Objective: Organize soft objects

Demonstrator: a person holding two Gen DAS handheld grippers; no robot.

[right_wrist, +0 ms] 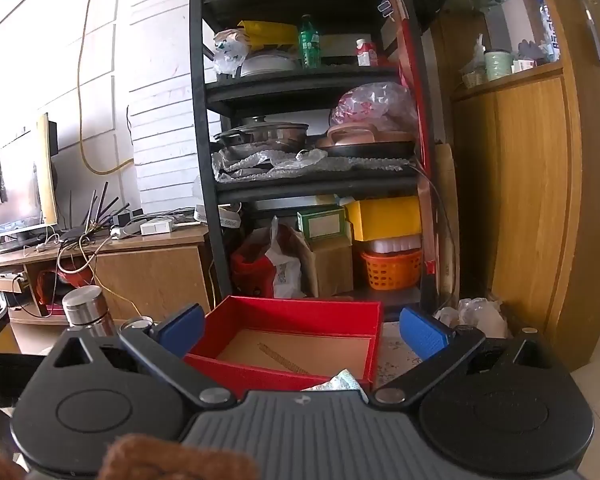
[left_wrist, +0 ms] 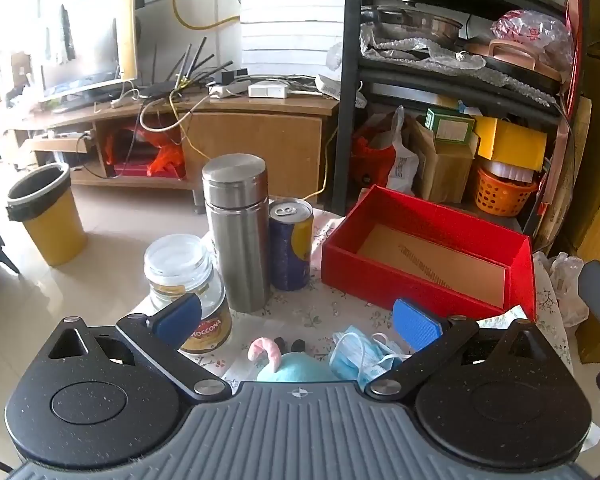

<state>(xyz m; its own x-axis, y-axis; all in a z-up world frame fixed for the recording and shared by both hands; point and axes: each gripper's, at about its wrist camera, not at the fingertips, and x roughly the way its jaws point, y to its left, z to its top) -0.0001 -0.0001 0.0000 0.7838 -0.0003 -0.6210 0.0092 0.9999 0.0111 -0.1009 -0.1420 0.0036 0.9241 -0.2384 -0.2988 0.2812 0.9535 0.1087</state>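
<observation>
Both grippers, left (left_wrist: pixel 296 320) and right (right_wrist: pixel 300 330), gaped wide, empty; the left should descend squarely over the plush (left_wrist: pixel 288 366) before the box (left_wrist: pixel 428 280).

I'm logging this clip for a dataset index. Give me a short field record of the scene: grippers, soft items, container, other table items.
left gripper: open, above the soft items, holding nothing
right gripper: open, facing the box, holding nothing
soft items: plush toy, blue and pink; face mask beside it
container: red box, no soft items inside
other table items: steel flask, drink can, Moccona jar
surface: floral tablecloth
</observation>
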